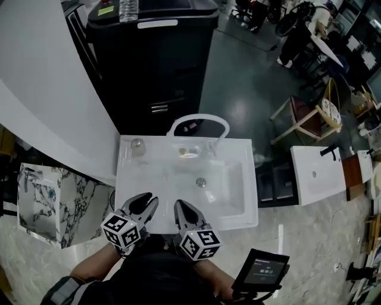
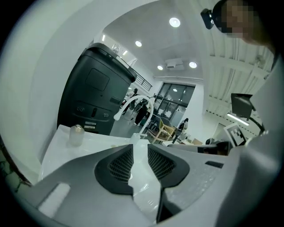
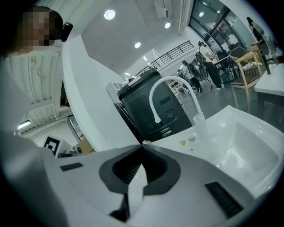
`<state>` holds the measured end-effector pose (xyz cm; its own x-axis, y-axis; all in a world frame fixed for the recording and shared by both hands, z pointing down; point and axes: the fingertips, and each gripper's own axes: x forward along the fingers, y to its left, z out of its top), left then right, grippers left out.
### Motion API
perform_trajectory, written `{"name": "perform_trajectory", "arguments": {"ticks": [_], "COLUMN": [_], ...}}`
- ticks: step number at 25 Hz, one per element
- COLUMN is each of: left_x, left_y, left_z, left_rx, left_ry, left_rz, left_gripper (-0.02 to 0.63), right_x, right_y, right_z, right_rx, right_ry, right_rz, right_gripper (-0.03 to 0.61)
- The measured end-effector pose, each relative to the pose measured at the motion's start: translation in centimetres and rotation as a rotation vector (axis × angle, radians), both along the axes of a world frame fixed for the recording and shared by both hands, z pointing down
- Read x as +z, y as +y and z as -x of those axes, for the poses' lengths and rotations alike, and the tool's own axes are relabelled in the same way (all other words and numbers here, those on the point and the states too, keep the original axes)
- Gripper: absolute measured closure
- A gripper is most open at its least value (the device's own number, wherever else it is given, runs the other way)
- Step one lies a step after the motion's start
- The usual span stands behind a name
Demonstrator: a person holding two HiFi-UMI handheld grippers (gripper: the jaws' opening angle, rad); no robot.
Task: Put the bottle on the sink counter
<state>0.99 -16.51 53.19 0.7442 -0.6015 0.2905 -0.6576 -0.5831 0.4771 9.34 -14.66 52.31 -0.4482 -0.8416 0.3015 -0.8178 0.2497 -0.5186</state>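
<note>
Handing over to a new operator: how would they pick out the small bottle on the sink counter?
Start at the white sink counter before the black cabinet. In its back left corner, left of the arched white faucet, stands the small bottle. It is short, frosted and capped, standing alone there.

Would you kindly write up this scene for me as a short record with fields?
bottle: upright on the back left corner of the sink counter, apart from both grippers
sink counter: white, with a basin and an arched faucet at the back
left gripper: over the counter's front edge, jaws a narrow gap apart, nothing between them
right gripper: beside it, jaws together, empty
second bottle: on top of the black cabinet behind the sink
</note>
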Motion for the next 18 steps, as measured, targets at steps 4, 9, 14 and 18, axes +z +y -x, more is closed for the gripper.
{"name": "perform_trajectory", "arguments": {"ticks": [4, 9, 14, 18], "left_x": [-1.9, -3.8, -5.5, -6.1], "left_y": [1.7, 3.2, 4.1, 4.8], "left_z": [-0.1, -0.4, -1.0, -1.7], "left_rx": [-0.019, -0.027, -0.026, -0.021], "left_ry": [0.048, 0.085, 0.107, 0.118], "left_rz": [-0.001, 0.006, -0.013, -0.022], "left_gripper": [0.531, 0.534, 0.534, 0.534], "right_x": [-1.0, -2.2, -3.3, -4.3], "right_y": [0.8, 1.9, 2.5, 2.8], "right_z": [-0.6, -1.1, -1.3, -1.7], "right_rx": [0.009, 0.017, 0.018, 0.022], "right_ry": [0.001, 0.004, 0.011, 0.016], "right_rz": [-0.029, -0.058, -0.086, -0.115], "right_gripper": [0.583, 0.583, 0.583, 0.583]}}
